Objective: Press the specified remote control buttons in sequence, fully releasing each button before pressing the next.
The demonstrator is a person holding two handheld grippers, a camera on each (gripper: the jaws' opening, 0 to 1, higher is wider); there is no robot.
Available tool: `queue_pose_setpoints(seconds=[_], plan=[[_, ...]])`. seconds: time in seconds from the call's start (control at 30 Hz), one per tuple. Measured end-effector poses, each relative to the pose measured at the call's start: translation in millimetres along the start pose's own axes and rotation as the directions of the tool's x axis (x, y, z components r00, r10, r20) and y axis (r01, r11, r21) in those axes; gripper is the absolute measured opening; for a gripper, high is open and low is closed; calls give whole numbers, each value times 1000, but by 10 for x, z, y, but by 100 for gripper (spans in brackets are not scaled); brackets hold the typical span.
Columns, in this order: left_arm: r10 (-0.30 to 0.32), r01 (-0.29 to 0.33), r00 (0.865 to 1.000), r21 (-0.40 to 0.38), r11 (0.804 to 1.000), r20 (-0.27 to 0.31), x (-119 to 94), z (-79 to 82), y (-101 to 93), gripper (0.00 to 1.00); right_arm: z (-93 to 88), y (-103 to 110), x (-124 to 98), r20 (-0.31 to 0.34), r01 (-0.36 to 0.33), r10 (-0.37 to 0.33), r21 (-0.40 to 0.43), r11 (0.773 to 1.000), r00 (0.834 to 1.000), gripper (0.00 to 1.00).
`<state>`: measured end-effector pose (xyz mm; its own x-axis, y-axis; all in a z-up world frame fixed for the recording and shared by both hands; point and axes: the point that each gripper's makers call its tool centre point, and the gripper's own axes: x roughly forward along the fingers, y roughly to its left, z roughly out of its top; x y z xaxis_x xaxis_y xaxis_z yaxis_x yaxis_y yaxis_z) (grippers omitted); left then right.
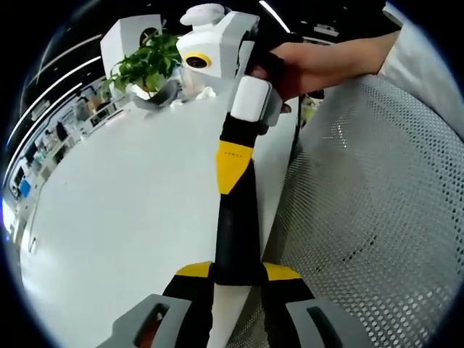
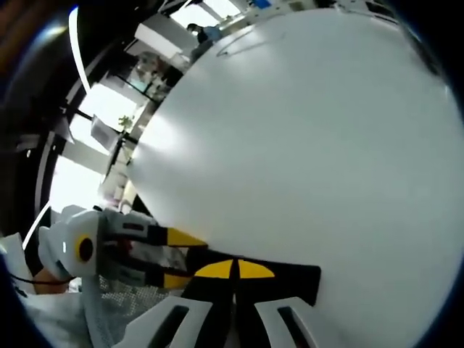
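A black remote control (image 1: 239, 232) lies lengthwise between my left gripper's (image 1: 238, 272) yellow-tipped jaws, which are shut on its near end. My right gripper (image 1: 232, 185), held by a hand (image 1: 319, 65), reaches down from above with its jaws together and their yellow tips resting on the remote's far part. In the right gripper view, my right gripper (image 2: 235, 270) is shut, tips against the black remote (image 2: 290, 279), and the left gripper (image 2: 180, 259) clamps it from the left. The buttons are hidden.
The white table (image 1: 130, 203) stretches away to the left. At its far end are a potted plant (image 1: 148, 65) and a white box (image 1: 130, 40). A grey mesh chair (image 1: 377, 203) stands close on the right. The same bare table (image 2: 312, 145) lies ahead in the right gripper view.
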<state>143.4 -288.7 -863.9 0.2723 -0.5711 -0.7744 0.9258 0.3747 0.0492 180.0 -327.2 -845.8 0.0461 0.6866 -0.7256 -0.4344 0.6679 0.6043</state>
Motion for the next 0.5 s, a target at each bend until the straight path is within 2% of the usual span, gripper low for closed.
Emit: queue_pose_setpoints(seconds=[0.07, 0.1, 0.13, 0.5], plan=[[0, 0, 1000, 1, 1000, 0, 0, 1, 2, 24, -22, -15, 27, -22, 1, -1, 8, 1000, 1000, 0], [0, 0, 1000, 1, 1000, 0, -1, 3, 1, 24, -60, -61, 41, -47, 24, -24, 4, 1000, 999, 0], [0, 0, 1000, 2, 1000, 0, -2, 5, 0, 24, -25, -26, 49, -25, 4, -4, 3, 1000, 1000, 0], [1, -1, 1000, 4, 1000, 0, 1, 4, 6, 24, -22, -55, 37, -7, 18, -18, 34, 999, 1000, 0]])
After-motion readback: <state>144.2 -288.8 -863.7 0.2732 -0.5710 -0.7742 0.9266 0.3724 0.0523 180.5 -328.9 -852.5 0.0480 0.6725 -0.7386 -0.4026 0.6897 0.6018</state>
